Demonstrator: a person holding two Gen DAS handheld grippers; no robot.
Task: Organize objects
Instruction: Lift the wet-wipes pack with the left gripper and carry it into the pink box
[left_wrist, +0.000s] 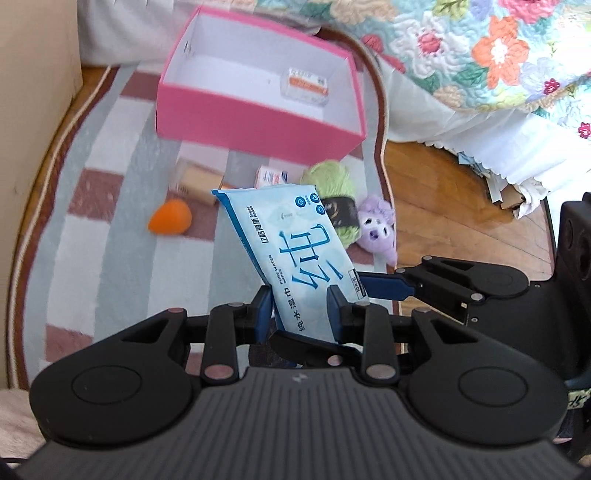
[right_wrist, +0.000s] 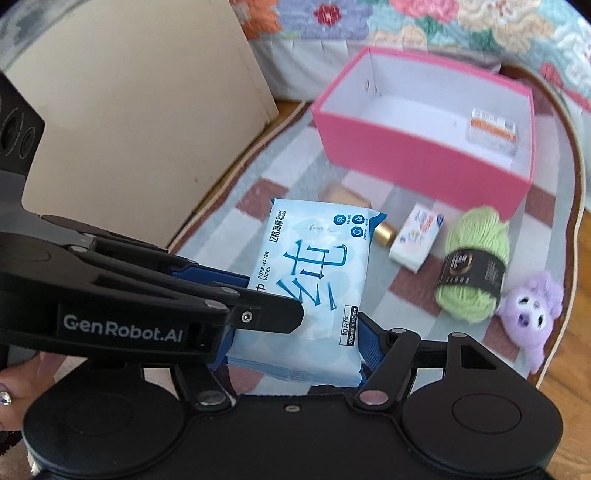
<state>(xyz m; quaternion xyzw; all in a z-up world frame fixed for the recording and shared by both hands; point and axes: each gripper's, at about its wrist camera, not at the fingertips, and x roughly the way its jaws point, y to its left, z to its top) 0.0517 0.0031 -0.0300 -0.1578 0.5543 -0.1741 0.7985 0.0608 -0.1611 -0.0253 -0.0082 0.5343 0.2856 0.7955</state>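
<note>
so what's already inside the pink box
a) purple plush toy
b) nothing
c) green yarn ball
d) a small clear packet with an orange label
d: a small clear packet with an orange label lies on the white floor of the pink box, near its right end, while the green yarn ball and purple plush toy sit outside on the rug.

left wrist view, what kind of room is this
Most likely a bedroom floor at home: a floral quilt with a white bed skirt hangs at the right, a striped rug lies over wooden flooring, and a pink box sits on the rug.
</note>
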